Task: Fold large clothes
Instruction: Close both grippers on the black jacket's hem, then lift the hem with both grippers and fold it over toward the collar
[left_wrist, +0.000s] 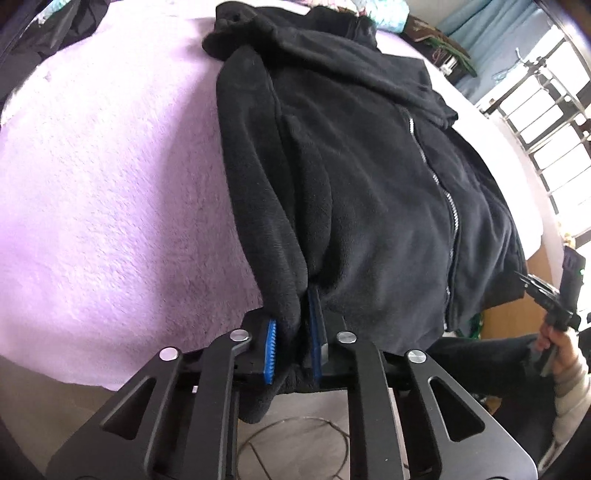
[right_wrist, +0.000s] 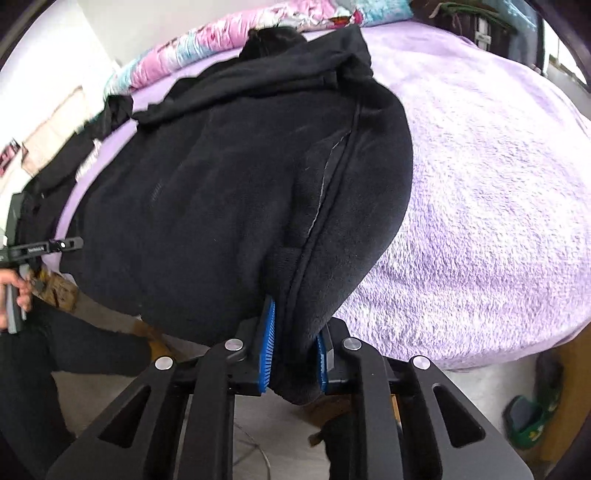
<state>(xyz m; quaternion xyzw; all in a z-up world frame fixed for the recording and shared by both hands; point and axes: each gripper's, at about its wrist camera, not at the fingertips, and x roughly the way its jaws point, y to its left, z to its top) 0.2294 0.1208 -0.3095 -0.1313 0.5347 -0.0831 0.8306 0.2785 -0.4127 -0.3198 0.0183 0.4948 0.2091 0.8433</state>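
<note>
Fingers of the left gripper (left_wrist: 291, 343) pinch the near hem of the black fleece zip-up jacket (left_wrist: 354, 177); fingers of the right gripper (right_wrist: 293, 354) clamp the hem's other corner. Beyond them the jacket lies spread across the fluffy lilac blanket (right_wrist: 491, 206) covering the bed.

Broad bare stretches of the fluffy lilac blanket (left_wrist: 110, 184) lie open on both sides of the black fleece zip jacket (left_wrist: 351, 184), which fills the middle. Along the far edge, a flowered pink-and-teal quilt (right_wrist: 229, 33) closes the way. A metal window grille (left_wrist: 546, 122) bounds one side; dark clothes (right_wrist: 62, 162) crowd the other.
</note>
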